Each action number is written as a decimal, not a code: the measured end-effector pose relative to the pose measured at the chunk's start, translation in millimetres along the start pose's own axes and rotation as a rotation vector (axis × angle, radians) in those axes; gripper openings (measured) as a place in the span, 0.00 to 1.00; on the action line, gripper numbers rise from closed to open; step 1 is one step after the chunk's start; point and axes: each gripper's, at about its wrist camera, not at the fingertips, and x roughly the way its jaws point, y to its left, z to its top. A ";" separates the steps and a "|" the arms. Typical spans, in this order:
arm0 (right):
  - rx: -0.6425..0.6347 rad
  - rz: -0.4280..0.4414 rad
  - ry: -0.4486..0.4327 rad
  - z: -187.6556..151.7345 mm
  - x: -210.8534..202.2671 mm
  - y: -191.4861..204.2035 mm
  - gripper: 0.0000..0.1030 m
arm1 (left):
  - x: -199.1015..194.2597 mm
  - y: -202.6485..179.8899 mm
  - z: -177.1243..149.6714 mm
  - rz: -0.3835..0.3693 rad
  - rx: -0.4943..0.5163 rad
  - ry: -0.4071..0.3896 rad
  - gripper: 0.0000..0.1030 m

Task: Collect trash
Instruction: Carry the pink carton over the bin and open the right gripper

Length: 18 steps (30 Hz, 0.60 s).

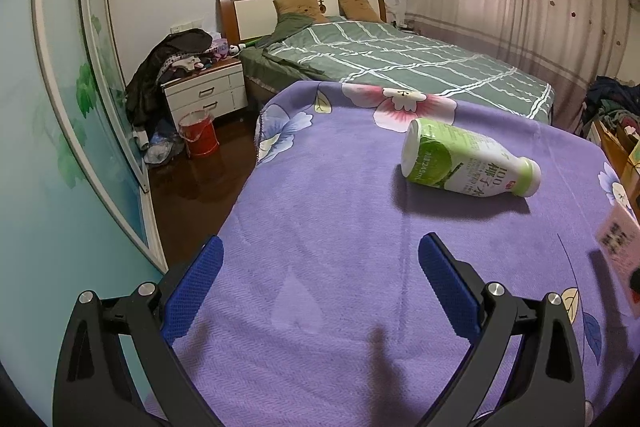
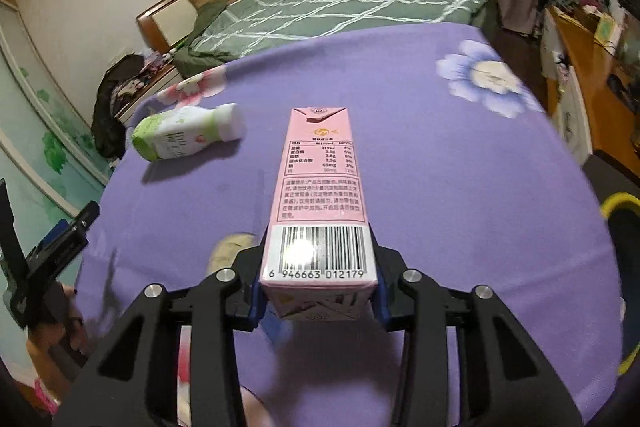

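A pink drink carton (image 2: 320, 179) sticks out forward from my right gripper (image 2: 319, 267), whose blue pads press on its two sides near the barcode end; it hangs above the purple flowered cloth (image 2: 460, 187). In the left wrist view the carton (image 1: 618, 259) shows blurred at the right edge. A white and green plastic bottle (image 1: 468, 159) lies on its side on the cloth, ahead and to the right of my left gripper (image 1: 322, 243). That gripper is open with only cloth between its fingers. From the right wrist, the bottle (image 2: 188, 133) is at the left.
A dark bin with a yellow rim (image 2: 624, 227) shows at the right edge. Beyond the cloth stands a bed with a green checked cover (image 1: 400, 63). A white nightstand (image 1: 208, 95) and a red bucket (image 1: 199, 139) stand on the dark floor at the left. Cluttered wooden furniture (image 2: 592, 99) is at the right.
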 end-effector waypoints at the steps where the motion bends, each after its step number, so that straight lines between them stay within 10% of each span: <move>1: 0.009 -0.007 -0.007 -2.2 -4.4 -7.1 0.37 | -0.6 -0.7 -0.3 -0.001 0.002 -0.002 0.94; 18: 0.305 -0.379 -0.151 -43.8 -95.4 -184.6 0.37 | -1.5 -21.4 -0.7 -0.008 0.077 0.016 0.94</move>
